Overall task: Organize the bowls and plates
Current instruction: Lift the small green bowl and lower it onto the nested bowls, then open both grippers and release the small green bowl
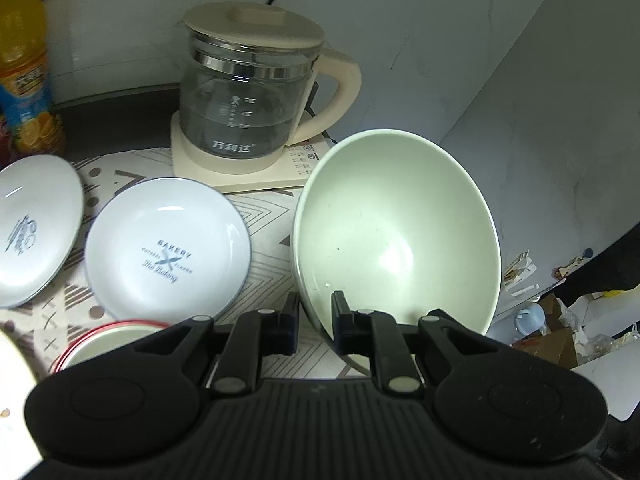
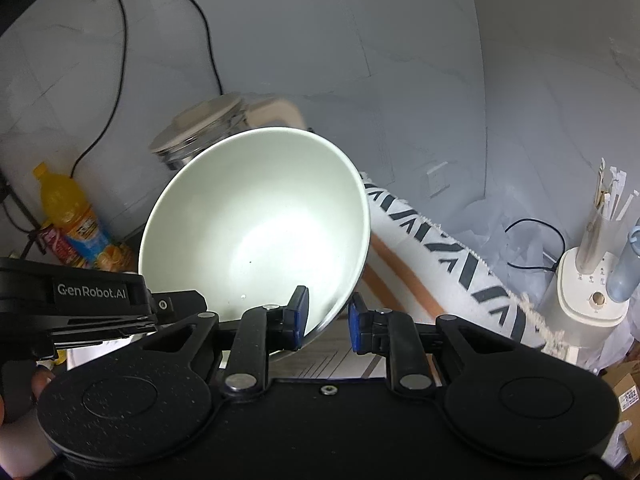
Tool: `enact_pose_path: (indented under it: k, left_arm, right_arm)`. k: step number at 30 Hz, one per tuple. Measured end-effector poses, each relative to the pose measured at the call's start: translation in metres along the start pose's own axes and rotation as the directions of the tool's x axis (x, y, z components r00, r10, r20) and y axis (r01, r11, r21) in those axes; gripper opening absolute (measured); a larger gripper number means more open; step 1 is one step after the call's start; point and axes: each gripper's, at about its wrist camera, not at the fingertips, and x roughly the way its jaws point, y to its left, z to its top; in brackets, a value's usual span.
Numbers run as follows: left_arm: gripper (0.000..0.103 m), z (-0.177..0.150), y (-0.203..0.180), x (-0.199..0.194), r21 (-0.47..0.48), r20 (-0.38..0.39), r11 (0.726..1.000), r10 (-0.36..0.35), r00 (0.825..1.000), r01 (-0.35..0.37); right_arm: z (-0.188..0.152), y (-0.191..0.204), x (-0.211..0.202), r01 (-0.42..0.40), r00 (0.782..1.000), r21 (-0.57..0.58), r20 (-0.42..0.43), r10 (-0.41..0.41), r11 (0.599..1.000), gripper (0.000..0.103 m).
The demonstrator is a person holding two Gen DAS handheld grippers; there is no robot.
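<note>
A large pale green bowl [image 1: 400, 232] hangs tilted above the table, held by its rim from two sides. My left gripper [image 1: 316, 316] is shut on the bowl's near left rim, one finger inside and one outside. In the right wrist view my right gripper [image 2: 328, 316] is shut on the lower right rim of the same bowl [image 2: 260, 224]. The left gripper's black body shows at the left edge of that view. A white plate printed "BAKERY" [image 1: 168, 248], a second white plate [image 1: 32, 228] and a red-rimmed bowl [image 1: 108, 340] lie on the patterned cloth [image 1: 272, 240].
A glass kettle on a cream base [image 1: 248, 92] stands behind the plates, next to the wall. An orange juice bottle [image 1: 24, 64] is at the far left. Right of the table's cloth edge [image 2: 440, 256] sit a white appliance [image 2: 588, 296], cables and boxes.
</note>
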Motion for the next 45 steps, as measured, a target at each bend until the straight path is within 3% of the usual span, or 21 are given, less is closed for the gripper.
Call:
enact_pose_path:
  k: [25, 45]
  left_arm:
    - [0.014, -0.077, 0.063, -0.081, -0.088, 0.027, 0.993, 0.076, 0.997, -0.074]
    - [0.015, -0.100, 0.106, -0.084, -0.159, -0.032, 0.974, 0.156, 0.987, -0.159]
  right_arm:
    - [-0.078, 0.058, -0.042, -0.088, 0.993, -0.092, -0.081, 0.081, 0.992, 0.021]
    - [-0.102, 0.086, -0.015, -0.135, 0.980, -0.157, -0.168, 0.108, 0.978, 0.023]
